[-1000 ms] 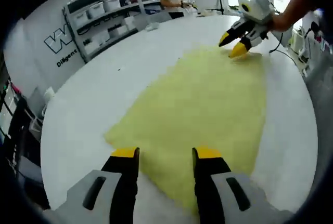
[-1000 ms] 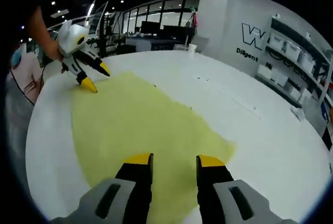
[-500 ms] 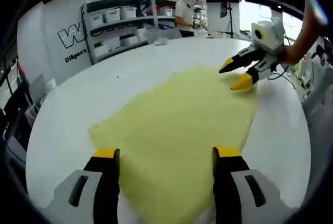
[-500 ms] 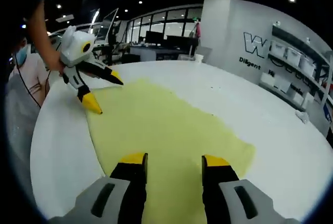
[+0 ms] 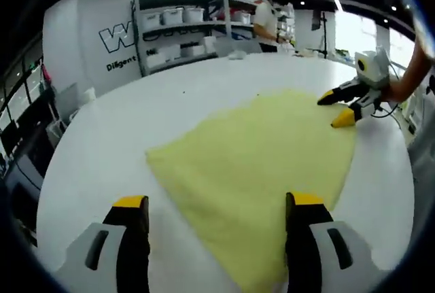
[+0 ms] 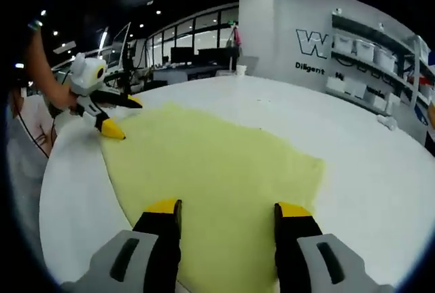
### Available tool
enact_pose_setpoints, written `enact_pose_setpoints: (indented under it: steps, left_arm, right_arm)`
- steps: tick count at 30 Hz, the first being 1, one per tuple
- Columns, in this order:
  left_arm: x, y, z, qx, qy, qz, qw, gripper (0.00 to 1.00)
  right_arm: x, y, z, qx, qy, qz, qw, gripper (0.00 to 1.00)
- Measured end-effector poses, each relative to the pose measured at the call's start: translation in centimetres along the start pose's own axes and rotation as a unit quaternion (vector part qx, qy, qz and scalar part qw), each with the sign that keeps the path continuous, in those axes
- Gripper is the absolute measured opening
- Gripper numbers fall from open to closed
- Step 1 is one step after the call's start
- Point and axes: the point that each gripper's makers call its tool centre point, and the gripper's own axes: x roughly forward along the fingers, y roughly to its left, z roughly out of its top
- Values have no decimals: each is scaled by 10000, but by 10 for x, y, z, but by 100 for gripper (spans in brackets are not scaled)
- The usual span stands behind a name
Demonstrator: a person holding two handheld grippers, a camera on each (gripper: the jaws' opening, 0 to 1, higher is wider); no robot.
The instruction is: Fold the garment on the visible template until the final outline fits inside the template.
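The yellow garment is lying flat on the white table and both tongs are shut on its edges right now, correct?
Not quite. The yellow garment does lie flat on the white table, but neither pair of tongs is shut on it. In the left gripper view the left tongs stand open over the cloth, and in the right gripper view the right tongs are open too.

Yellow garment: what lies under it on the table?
The yellow garment lies flat on the white table, which shows bare around it. No template outline shows at its edges; whatever lies beneath is covered.
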Motion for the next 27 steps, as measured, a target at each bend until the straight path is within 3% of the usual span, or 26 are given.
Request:
enact_pose_setpoints:
  steps: [6,11,14,16,19,21,24,27]
  left_arm:
    - [9,20,-2,-32,82,386,9992,72]
    - [0,40,-6,-387,140,741,9964,82]
    - [-2,43,-4,-273,118,762,9967,84]
    - [-7,53,-5,-78,217,992,9948,78]
    - [-11,58,-7,-138,231,1036,9943,74]
    - [-14,59,-8,-216,279,1036,9940,75]
    - [-20,52,-4,-32,261,999,9946,71]
    - [-23,36,5,-89,83,776,9969,71]
  right_arm:
    - [0,-21,1,-38,32,-328,9994,49]
    - [-4,-37,-2,93,46,-536,9985,49]
    - [-8,-44,-3,118,66,-657,9977,47]
    - [-9,-47,-3,35,81,-707,9975,47]
    - [-13,-53,-5,110,96,-799,9967,47]
    - [-14,-55,-5,128,98,-845,9963,47]
    - [-18,-52,-2,89,88,-842,9964,42]
    - [-21,-42,4,159,-30,-704,9974,42]
